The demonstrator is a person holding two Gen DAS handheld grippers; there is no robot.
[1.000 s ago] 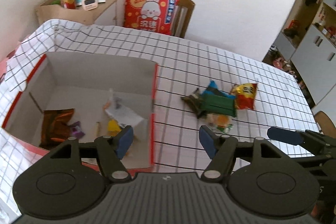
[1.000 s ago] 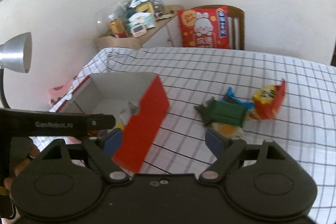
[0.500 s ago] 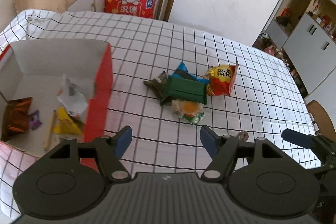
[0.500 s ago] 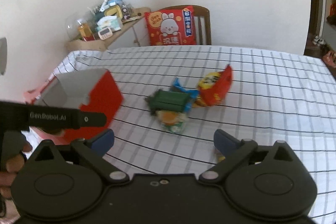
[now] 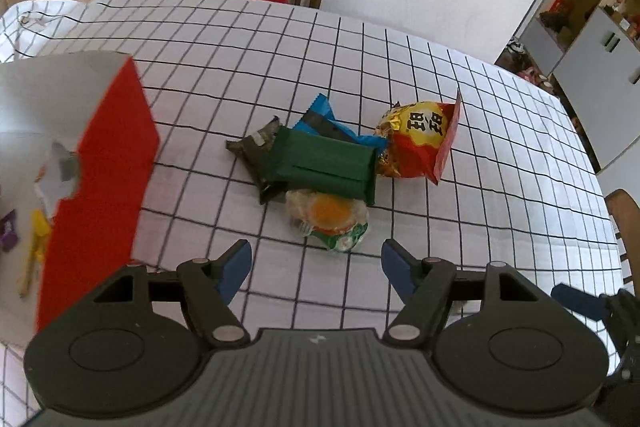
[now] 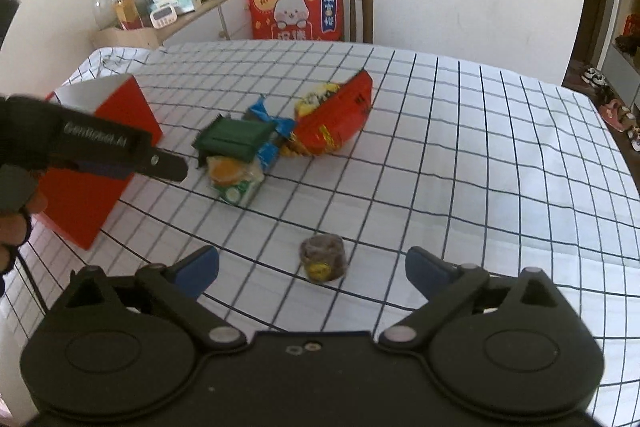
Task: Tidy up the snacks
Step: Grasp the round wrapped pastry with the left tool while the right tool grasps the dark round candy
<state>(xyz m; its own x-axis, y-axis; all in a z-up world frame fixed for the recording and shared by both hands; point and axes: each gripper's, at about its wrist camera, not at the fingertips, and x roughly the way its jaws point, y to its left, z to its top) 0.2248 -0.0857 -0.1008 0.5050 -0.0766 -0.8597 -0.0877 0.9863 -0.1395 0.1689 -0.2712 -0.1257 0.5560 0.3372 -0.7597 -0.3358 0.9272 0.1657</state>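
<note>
Worktop (image 5: 400, 75), checked cloth.

- Red box (image 5: 100, 179) — one, at the left edge; holds a few wrappers already, so it presumably serves as the sorting bin.
- Snack pile (image 5: 328, 163) — five packets, heaped mid-cloth and overlapping: green, dark, blue, red-yellow, clear with orange filling.
- Small round snack (image 6: 324, 259) — one, apart, just ahead of the right tongs.
- Left tongs (image 5: 316, 267), right tongs (image 6: 312, 267) — both spread wide, empty, aimed at unsorted items.

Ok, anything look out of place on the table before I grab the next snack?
One small round brown snack sits alone near the right gripper, apart from the heap where the green packet overlaps the others. The red box has a ragged notch in its rim.
</note>
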